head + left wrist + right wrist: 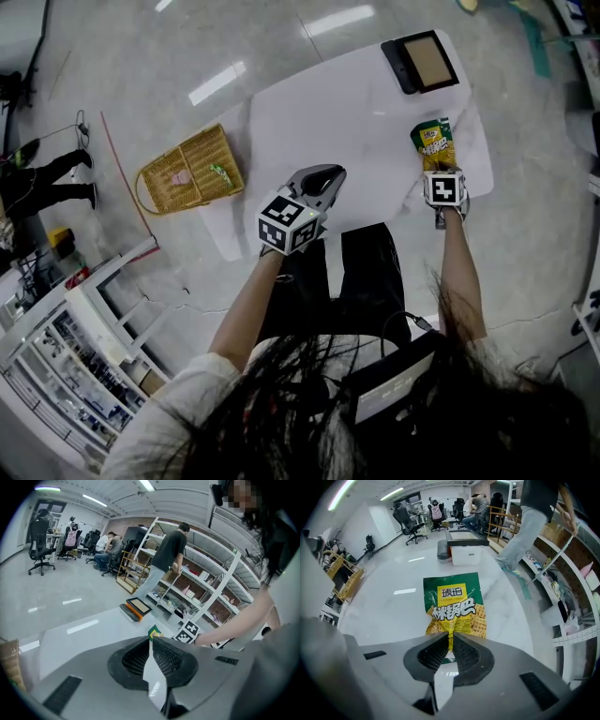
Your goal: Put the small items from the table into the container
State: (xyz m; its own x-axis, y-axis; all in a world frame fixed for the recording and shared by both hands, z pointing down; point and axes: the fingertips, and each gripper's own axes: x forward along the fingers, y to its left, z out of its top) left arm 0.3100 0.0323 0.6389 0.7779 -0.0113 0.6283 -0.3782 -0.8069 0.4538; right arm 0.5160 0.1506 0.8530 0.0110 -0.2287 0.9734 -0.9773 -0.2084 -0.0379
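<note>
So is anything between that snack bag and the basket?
Only bare white table lies between the green-and-yellow snack bag and the woven wicker basket; the left gripper hangs close beside that path.

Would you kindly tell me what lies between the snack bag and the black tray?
Only bare white table lies between snack bag and black tray, as the head view shows.

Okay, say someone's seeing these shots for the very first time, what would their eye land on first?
The green and yellow snack bag stands out most, lying on the white table with the right gripper pinched shut on its near edge. Next comes the woven basket beside the table's left end in the head view, with small items inside. The left gripper is shut and empty over the table's near side.
</note>
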